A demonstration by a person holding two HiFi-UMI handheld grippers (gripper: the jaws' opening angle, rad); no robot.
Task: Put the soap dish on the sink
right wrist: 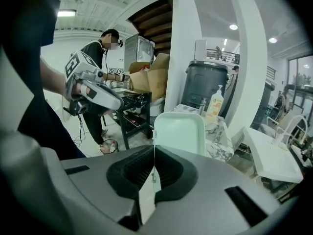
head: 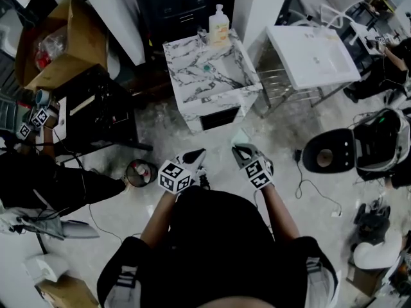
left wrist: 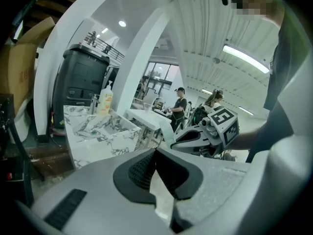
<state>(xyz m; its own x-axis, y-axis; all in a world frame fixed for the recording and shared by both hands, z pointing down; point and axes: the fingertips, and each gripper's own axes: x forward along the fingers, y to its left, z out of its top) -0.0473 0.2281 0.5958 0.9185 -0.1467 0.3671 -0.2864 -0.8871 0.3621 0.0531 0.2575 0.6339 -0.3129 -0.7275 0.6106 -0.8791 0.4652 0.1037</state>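
A pale green soap dish (right wrist: 180,131) stands on edge in front of me, and my right gripper (right wrist: 154,151) is shut on its left rim. In the head view the soap dish (head: 241,136) shows just beyond the right gripper (head: 239,149), over the floor and short of the marble sink (head: 209,76). My left gripper (head: 198,154) hangs beside it to the left, shut with nothing held. In the left gripper view, the left gripper (left wrist: 156,153) points towards the marble sink (left wrist: 98,131), with the right gripper (left wrist: 195,137) to its right.
A soap bottle (head: 218,25) stands on the marble sink's back edge. A white basin on a frame (head: 314,56) is to the right, a black shelf unit (head: 96,108) and cardboard box (head: 58,43) to the left. Cables and a small round tin (head: 140,172) lie on the floor. Other people (right wrist: 100,62) work nearby.
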